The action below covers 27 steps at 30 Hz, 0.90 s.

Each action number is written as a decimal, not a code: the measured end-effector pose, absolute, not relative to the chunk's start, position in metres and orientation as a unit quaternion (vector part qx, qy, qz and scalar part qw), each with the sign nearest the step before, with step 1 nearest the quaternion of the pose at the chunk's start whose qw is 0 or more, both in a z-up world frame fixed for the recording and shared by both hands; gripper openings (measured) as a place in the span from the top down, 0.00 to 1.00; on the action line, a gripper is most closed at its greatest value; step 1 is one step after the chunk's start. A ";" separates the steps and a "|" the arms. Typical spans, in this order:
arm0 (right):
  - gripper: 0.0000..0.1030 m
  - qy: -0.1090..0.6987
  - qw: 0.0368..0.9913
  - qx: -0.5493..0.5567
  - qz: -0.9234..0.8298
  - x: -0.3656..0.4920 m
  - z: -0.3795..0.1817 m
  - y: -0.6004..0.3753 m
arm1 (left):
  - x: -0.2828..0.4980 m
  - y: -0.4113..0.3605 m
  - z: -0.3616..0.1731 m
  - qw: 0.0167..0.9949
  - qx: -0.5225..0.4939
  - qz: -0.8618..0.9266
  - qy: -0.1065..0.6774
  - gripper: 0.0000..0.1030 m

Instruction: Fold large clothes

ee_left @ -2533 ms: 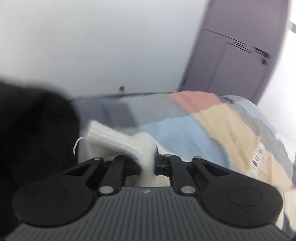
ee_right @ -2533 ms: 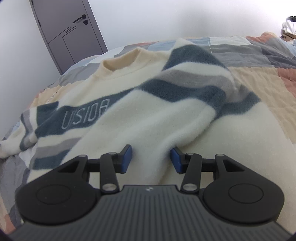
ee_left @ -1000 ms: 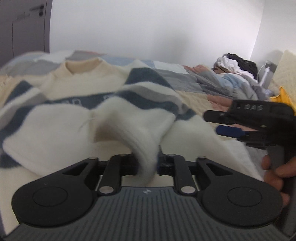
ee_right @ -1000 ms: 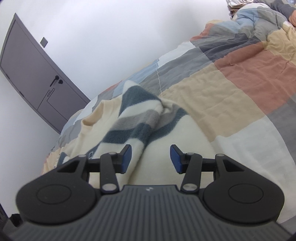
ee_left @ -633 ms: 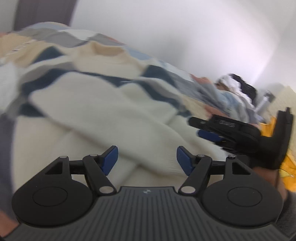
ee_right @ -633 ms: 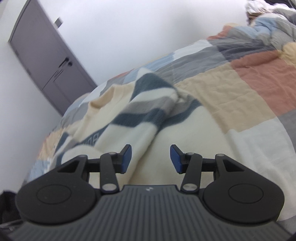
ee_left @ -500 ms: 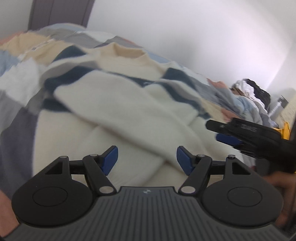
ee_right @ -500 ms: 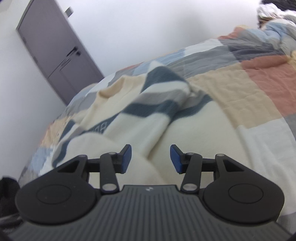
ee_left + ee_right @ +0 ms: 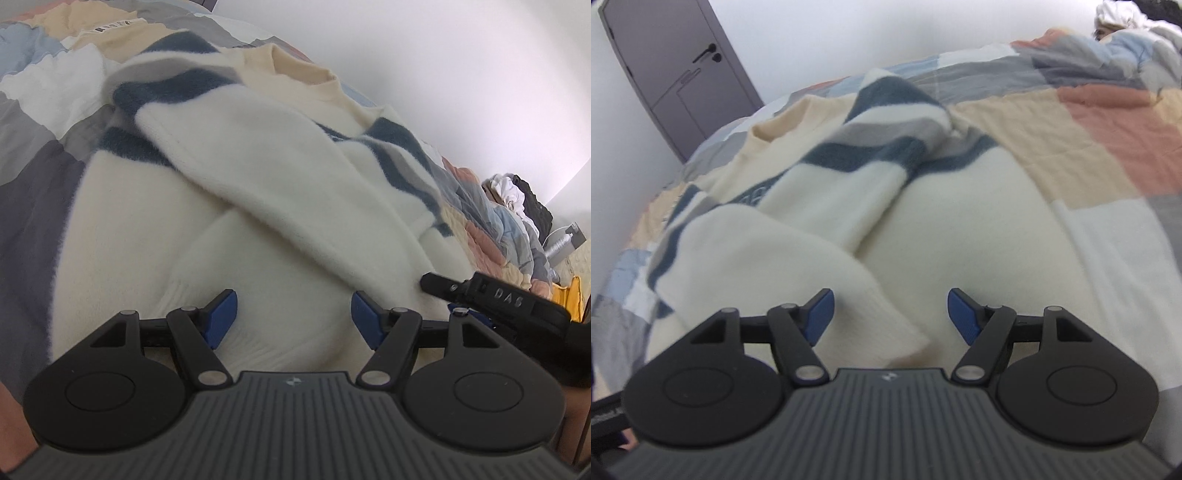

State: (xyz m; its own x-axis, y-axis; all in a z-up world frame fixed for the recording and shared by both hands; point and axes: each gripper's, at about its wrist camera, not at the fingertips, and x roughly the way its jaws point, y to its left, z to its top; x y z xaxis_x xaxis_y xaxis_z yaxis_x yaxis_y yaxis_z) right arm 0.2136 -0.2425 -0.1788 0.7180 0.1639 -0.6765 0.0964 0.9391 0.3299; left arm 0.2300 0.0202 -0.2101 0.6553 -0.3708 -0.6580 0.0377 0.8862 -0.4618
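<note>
A cream sweater [image 9: 155, 229] with dark blue and grey stripes lies flat on the patchwork bedspread [image 9: 1089, 122], both sleeves folded across its body. Its left sleeve [image 9: 295, 192] runs diagonally over the front, the cuff ending near the right gripper's fingers [image 9: 443, 286]. My left gripper [image 9: 293, 319] hangs open just above the sweater's lower part, nothing pinched. In the right wrist view the sweater [image 9: 960, 236] fills the middle. My right gripper [image 9: 890, 314] hovers over the sleeve cuff [image 9: 886, 317], its jaws opening and free of the cloth.
A grey door [image 9: 676, 74] stands in the white wall behind the bed. A heap of other clothes [image 9: 517, 195] lies at the far end of the bed. A yellow item [image 9: 569, 299] sits at the right edge. A hand holds the left gripper at bottom left.
My left gripper let go of the sleeve it was pinching and now stands open. The sleeve lies across the sweater's front. The right gripper's jaws widened, and both grippers shifted over the lower sweater.
</note>
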 end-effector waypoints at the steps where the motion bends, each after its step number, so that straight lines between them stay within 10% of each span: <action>1: 0.39 0.380 0.910 0.165 0.027 0.213 -0.180 -0.239 | 0.229 0.020 -0.210 0.886 -0.207 -0.115 0.398 0.29; 7: 0.82 0.384 0.910 0.149 0.046 0.209 -0.179 -0.229 | 0.224 0.022 -0.206 0.887 -0.213 -0.108 0.396 0.29; 10: 0.85 0.346 0.930 0.116 0.047 0.199 -0.164 -0.224 | 0.218 0.033 -0.198 0.879 -0.249 -0.104 0.392 0.29; 18: 0.83 0.350 0.926 0.138 0.010 0.206 -0.165 -0.245 | 0.197 0.087 -0.178 0.862 -0.332 -0.059 0.379 0.29; 27: 0.45 0.360 0.916 0.163 -0.064 0.192 -0.158 -0.270 | 0.192 0.139 -0.186 0.841 -0.377 0.026 0.388 0.29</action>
